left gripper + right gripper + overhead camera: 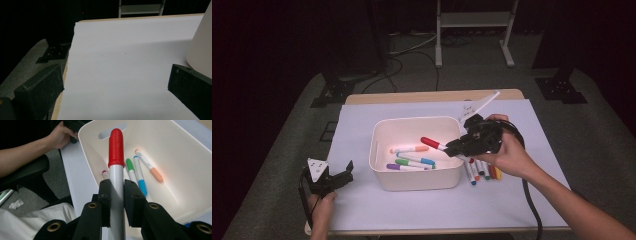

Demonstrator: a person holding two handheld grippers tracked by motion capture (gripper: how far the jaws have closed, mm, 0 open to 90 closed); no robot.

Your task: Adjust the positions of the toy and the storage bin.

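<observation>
Left gripper [343, 176]: I see it near my edge of the table, left of the bin, its jaws standing wide apart with only bare paper between them in the left gripper view.

White paper sheet [125, 62]: it covers the tabletop under everything I handle.

Right gripper [116, 192]: in its own view I see both pads pressed against the white barrel of the red marker, one on each side, so it is clamped on that pen. In the high view it sits at the bin's right rim [453, 146].

Red marker [116, 157]: its long axis runs straight out along the jaws, red cap leading, pointing away from my gripper and over the bin's interior. From the high view [432, 143] it lies close to level, cap end toward the left, hanging above the bin and clear of the pens below.

Marker looks: a glossy, rounded red cap on a plain white barrel; the barrel's rear end is hidden behind the jaws.

White bin [379, 150]: a rectangular tub with a slot handle, mid-table, holding an orange-capped, a blue-capped, a green-capped and a purple-capped pen on its floor.

Loose markers [482, 172]: a short row on the paper just right of the bin, beneath my right hand.
</observation>
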